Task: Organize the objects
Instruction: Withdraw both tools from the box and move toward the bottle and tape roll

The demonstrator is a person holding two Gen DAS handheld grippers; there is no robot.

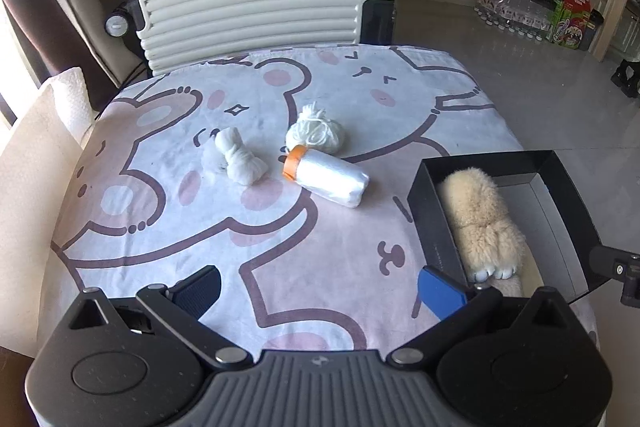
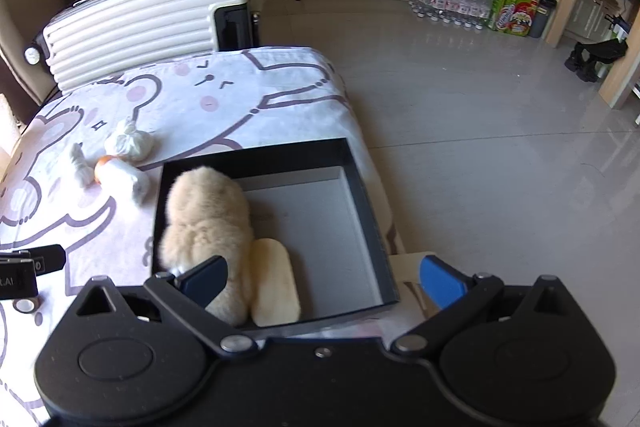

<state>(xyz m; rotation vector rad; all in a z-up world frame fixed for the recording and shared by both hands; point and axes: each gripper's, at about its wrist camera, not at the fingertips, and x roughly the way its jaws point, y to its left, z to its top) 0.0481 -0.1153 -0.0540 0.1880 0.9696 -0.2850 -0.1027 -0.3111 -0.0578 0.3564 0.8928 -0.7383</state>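
Note:
A black open box (image 1: 432,223) (image 2: 372,227) sits at the table's right edge with a fluffy beige paw slipper (image 1: 484,215) (image 2: 204,215) inside; in the right wrist view a flat cream piece (image 2: 274,283) lies beside the slipper. On the bear-print cloth lie a white roll with an orange cap (image 1: 328,179) (image 2: 124,175), a white knotted cloth bundle (image 1: 316,133) (image 2: 130,143) and a twisted white cloth (image 1: 240,159) (image 2: 82,165). My left gripper (image 1: 320,287) is open and empty over the cloth's near side. My right gripper (image 2: 320,281) is open and empty above the box's near edge.
A white ribbed suitcase (image 1: 256,3) (image 2: 136,23) stands behind the table. A paper towel roll (image 1: 74,99) is at the left. The tiled floor (image 2: 500,147) lies to the right, with bottled water packs (image 2: 448,1) by the cabinets.

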